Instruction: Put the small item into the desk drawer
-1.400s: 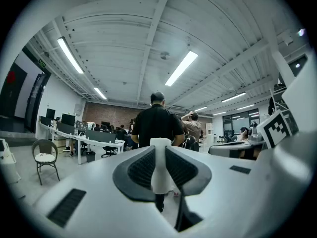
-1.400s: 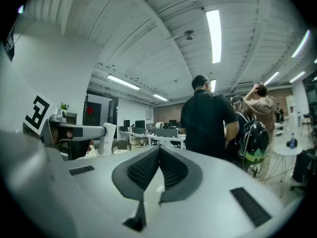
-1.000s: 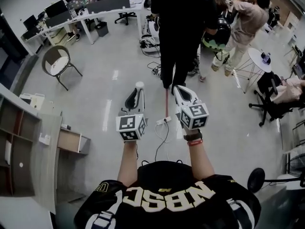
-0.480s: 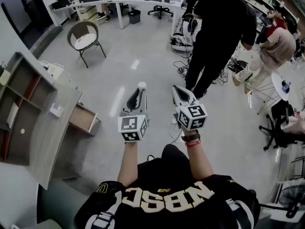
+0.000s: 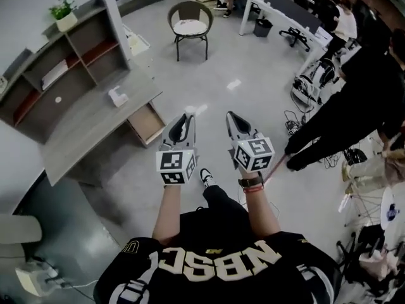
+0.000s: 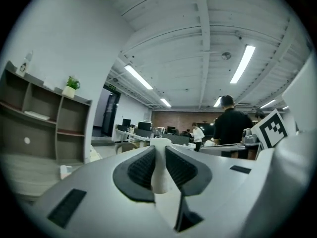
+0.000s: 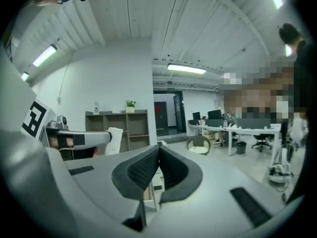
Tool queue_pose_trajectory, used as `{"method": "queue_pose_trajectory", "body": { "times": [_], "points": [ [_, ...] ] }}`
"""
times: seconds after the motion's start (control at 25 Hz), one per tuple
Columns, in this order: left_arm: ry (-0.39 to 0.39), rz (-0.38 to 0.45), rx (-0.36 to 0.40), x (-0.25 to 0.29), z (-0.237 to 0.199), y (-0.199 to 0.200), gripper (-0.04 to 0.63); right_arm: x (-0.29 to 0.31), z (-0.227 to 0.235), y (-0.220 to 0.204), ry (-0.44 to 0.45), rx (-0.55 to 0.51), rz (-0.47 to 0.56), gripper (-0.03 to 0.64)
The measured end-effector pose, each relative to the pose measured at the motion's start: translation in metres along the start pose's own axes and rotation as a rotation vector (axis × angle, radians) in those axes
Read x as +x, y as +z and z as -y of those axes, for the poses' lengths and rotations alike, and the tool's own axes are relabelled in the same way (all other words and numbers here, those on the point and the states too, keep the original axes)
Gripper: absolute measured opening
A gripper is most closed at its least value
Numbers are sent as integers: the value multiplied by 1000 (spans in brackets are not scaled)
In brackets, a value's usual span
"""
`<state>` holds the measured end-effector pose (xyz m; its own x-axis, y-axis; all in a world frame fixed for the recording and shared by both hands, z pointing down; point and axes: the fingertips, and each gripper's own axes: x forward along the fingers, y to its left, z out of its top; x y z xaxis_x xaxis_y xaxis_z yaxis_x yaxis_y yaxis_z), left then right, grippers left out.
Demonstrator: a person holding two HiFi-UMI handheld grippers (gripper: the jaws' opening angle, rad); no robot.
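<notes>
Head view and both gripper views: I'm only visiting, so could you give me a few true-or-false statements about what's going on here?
The left hand-held gripper grips a small white item. True.
The right hand-held gripper grips something too. False: its jaws are together with nothing between them.
The desk drawer stands open. True.
Someone sits in the chair. False: nobody is in it.
A potted plant tops the shelf unit. True.

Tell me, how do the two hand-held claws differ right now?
The left gripper is clamped on a small white item; the right gripper holds nothing. The left gripper's jaws stand apart around that item; the right gripper's jaws meet at their tips. Both are held out side by side, pointing forward.
</notes>
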<state>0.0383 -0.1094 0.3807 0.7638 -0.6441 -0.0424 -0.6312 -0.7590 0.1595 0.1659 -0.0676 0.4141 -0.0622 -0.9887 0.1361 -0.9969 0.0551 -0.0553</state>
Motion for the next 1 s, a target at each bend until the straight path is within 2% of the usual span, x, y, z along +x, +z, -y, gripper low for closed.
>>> {"method": "queue_pose_trajectory", "body": {
  "times": [0.28,0.44,0.76,1.0],
  "points": [
    [326,36,15,-5,-124,15,78,137,-75,4,330,-18,-23,8],
    [457,44,14,-4,-169,18,78,190,-105,9,469,-31,-36,9],
    [643,42,17,4,-223,16,78,260,-140,7,662,-49,-72,9],
    [719,31,5,27,-247,7,78,294,-142,0,747,-69,-99,9]
  ]
}}
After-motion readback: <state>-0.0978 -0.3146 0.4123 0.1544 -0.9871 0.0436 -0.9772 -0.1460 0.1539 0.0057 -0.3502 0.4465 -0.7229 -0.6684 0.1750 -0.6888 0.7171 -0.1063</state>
